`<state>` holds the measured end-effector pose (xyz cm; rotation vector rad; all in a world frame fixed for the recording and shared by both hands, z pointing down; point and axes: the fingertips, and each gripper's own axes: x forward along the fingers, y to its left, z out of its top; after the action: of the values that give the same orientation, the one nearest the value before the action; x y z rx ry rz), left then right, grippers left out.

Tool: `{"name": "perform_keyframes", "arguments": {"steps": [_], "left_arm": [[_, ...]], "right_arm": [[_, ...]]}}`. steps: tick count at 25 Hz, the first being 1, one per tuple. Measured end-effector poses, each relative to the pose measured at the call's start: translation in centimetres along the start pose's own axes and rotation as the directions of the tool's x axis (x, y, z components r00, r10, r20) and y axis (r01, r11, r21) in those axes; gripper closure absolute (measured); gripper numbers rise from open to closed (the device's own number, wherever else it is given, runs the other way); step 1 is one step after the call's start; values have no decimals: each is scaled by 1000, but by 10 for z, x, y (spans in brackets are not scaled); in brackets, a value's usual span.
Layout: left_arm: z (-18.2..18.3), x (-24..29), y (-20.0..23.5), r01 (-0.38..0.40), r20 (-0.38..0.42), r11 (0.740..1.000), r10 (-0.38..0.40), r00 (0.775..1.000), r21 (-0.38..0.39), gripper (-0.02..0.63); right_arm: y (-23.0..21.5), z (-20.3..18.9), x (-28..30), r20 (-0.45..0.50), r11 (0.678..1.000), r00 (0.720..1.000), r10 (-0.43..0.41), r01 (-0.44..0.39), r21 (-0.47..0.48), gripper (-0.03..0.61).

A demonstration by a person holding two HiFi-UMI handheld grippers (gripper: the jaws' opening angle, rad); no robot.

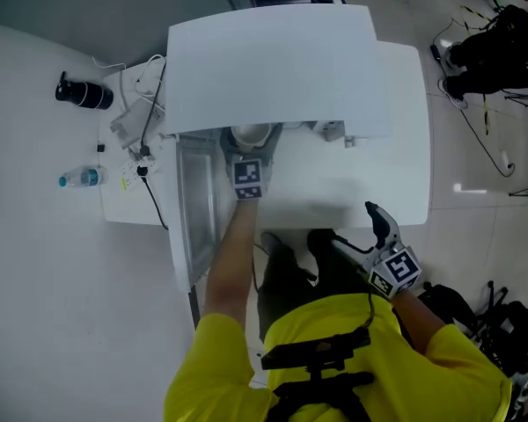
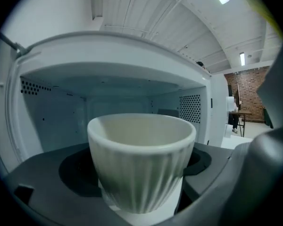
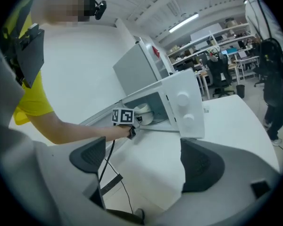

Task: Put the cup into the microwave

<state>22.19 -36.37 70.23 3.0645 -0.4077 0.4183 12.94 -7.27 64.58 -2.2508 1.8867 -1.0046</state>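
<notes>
A white ribbed cup [image 2: 141,161] is clamped between the dark jaws of my left gripper [image 2: 142,192], which is shut on it. The cup is upright at the mouth of the white microwave [image 1: 273,60], whose cavity [image 2: 108,107] fills the left gripper view. From above, the cup [image 1: 252,135] shows just under the microwave's top edge, with the left gripper [image 1: 249,158] behind it. The door [image 1: 196,214] stands open to the left. My right gripper [image 1: 380,220] hangs open near the table's front right, nothing between its pads [image 3: 203,166].
A black cylinder [image 1: 84,92], a water bottle [image 1: 79,178] and a power strip with cables [image 1: 137,161] lie on the table's left end. Black gear [image 1: 497,47] sits on the floor at the right. A person in dark clothes [image 3: 271,79] stands beyond the table.
</notes>
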Motion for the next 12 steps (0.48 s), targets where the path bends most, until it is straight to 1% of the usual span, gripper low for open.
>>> {"name": "perform_keyframes", "arguments": {"steps": [3, 7, 12], "left_arm": [[-5, 13, 8, -9, -4, 1000, 9, 1000, -9, 147], [-11, 23, 14, -14, -5, 999, 14, 1000, -32, 147], [-8, 42, 13, -4, 0, 1000, 4, 1000, -19, 147]], "right_arm": [[-10, -7, -6, -2, 999, 1000, -31, 31, 15, 74], [-15, -9, -12, 22, 997, 997, -68, 67, 39, 83], [-13, -11, -19, 37, 994, 994, -101, 99, 51, 83]]}}
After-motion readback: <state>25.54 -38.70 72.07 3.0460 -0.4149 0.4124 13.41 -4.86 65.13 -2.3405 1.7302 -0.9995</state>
